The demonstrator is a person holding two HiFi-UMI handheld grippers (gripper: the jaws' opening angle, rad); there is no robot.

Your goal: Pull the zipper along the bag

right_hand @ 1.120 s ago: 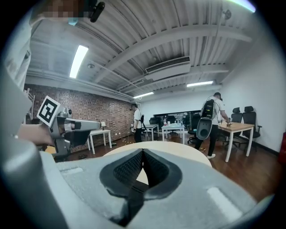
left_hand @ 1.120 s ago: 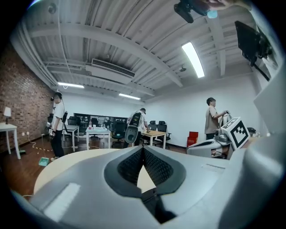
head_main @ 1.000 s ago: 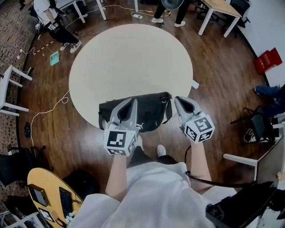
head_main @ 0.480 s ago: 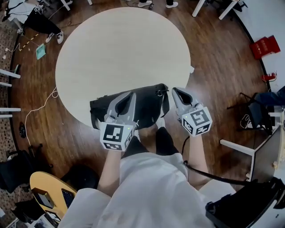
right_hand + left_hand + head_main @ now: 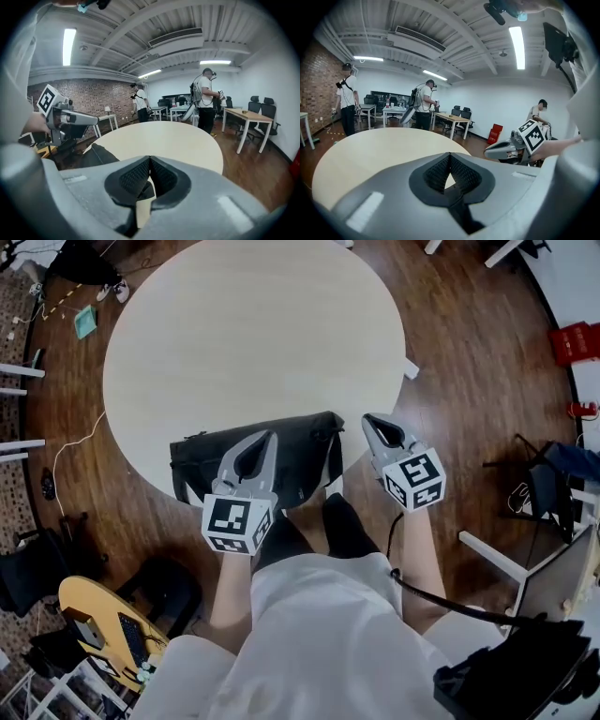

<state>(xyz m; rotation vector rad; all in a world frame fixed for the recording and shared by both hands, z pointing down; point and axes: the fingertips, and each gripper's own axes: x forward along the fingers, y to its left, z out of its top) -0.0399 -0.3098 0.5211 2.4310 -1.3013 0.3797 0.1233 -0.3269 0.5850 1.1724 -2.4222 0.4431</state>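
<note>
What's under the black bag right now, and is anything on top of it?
The black bag lies on the round table, at its near edge. In the head view the left gripper covers the bag's middle, so the zipper there is hidden.

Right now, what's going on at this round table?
A person stands at the near edge of a round table, holding a tool in each hand over a black bag that lies at that edge. The left tool is above the bag's middle, and the right tool is just beside its right end. Both have their jaws together and grip nothing, so the zipper has not yet been taken hold of.
</note>
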